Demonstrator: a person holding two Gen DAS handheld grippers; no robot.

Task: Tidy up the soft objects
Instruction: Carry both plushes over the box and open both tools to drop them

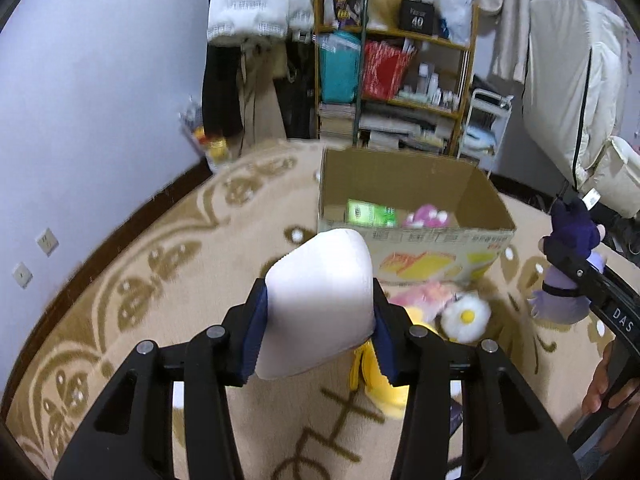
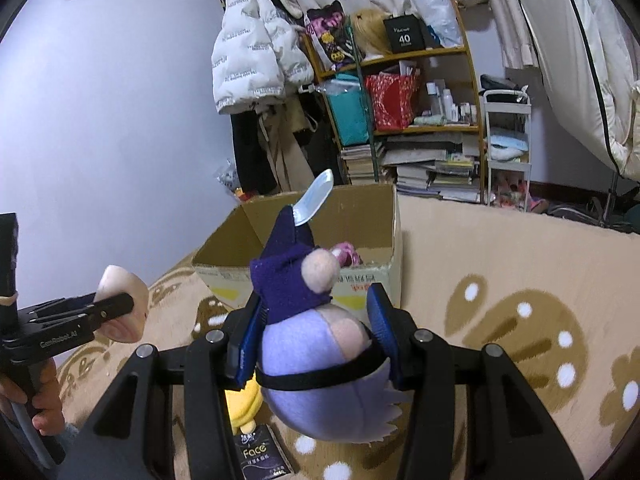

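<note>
My left gripper (image 1: 318, 308) is shut on a pale pink-white soft block (image 1: 320, 300), held above the rug in front of the open cardboard box (image 1: 416, 240). It also shows in the right wrist view (image 2: 120, 308). My right gripper (image 2: 316, 320) is shut on a purple plush toy (image 2: 316, 352) with a dark purple hood, held near the box (image 2: 360, 280); it also shows in the left wrist view (image 1: 560, 296). Inside the box lie a green item (image 1: 370, 213) and a pink plush (image 1: 428, 216). On the rug lie a pink plush (image 1: 424, 296), a fried-egg plush (image 1: 466, 316) and a yellow plush (image 1: 384, 376).
A beige patterned rug (image 1: 160, 280) covers the floor. A cluttered wooden shelf (image 1: 396, 80), hanging coats (image 1: 256, 8) and a white trolley (image 2: 506, 148) stand behind the box. A dark tissue pack (image 2: 262, 454) lies on the rug under my right gripper.
</note>
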